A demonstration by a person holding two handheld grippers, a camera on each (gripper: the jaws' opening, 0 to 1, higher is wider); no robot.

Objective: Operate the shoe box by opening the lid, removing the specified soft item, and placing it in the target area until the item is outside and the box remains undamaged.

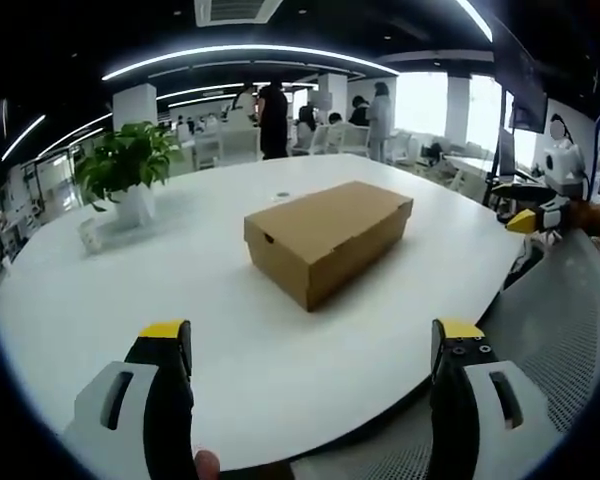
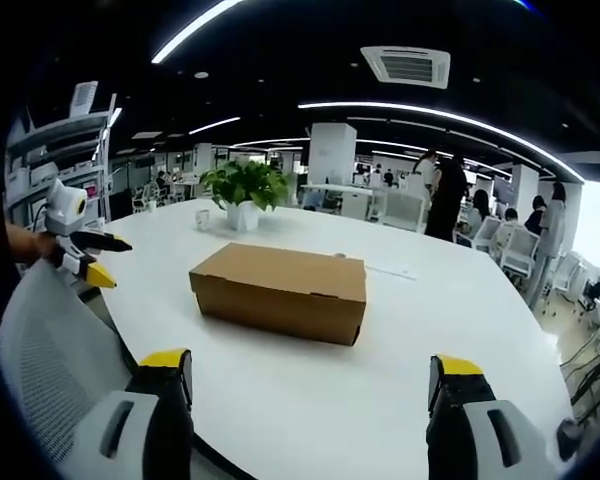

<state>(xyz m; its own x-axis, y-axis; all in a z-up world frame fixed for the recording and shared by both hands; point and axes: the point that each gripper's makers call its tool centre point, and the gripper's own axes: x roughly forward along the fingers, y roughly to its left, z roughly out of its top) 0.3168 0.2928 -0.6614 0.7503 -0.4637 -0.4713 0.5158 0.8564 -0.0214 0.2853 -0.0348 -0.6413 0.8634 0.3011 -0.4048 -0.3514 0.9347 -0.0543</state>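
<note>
The shoe box (image 1: 328, 239) sits closed on the white table (image 1: 130, 300), lid down, well apart from both grippers. The left gripper (image 1: 310, 345) and the right gripper (image 2: 310, 372) hover near the table edge, jaws spread wide, holding nothing. A potted plant (image 1: 130, 170) stands beyond the box.

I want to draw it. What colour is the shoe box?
The shoe box is plain brown cardboard, with its lid shut. It shows best in the right gripper view.
</note>
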